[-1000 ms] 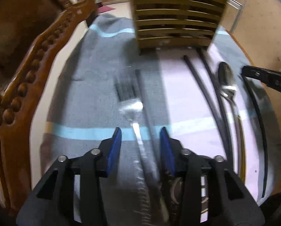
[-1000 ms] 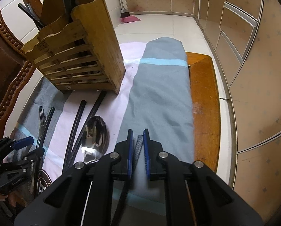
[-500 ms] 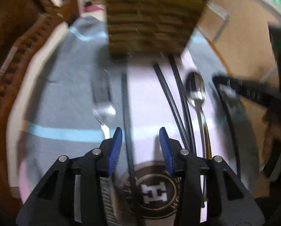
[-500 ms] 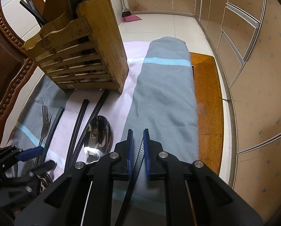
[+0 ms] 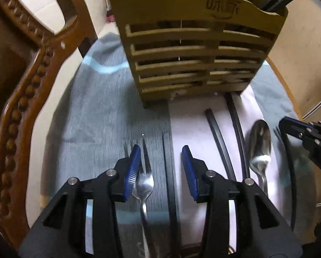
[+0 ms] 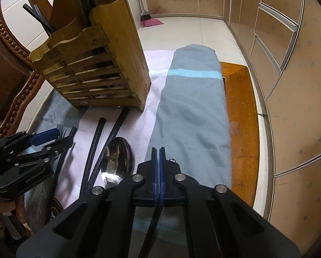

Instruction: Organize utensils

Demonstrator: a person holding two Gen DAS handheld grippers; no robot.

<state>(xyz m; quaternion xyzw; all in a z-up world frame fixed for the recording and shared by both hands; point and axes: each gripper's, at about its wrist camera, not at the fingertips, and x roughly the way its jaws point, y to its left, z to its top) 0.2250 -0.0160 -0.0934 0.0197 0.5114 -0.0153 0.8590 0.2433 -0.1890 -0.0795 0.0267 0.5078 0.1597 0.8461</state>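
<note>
At the bottom of your left wrist view, your left gripper stands with its blue pads apart and nothing pinched: a fork lies just inside the left pad and a single black chopstick runs up the gap between the pads, both flat on the grey cloth. That same view shows the slatted front of the wooden utensil holder filling the upper centre, with printed characters on its top board and a dark chopstick sticking out at the upper right; a pair of black chopsticks and a spoon lie right of centre on the pale pink stripe, and your right gripper enters from the right edge. Only your right wrist view shows what that claw is doing: at lower centre your right gripper has its jaws closing, pads all but together, clamped on a thin black chopstick that trails down out of the bottom of the frame. From this side you also see the holder's plain side wall at upper left, black chopsticks standing in it, the bare wooden table edge to the right of the cloth, and tiled floor with cabinet doors beyond, none of which the left view gives you
</note>
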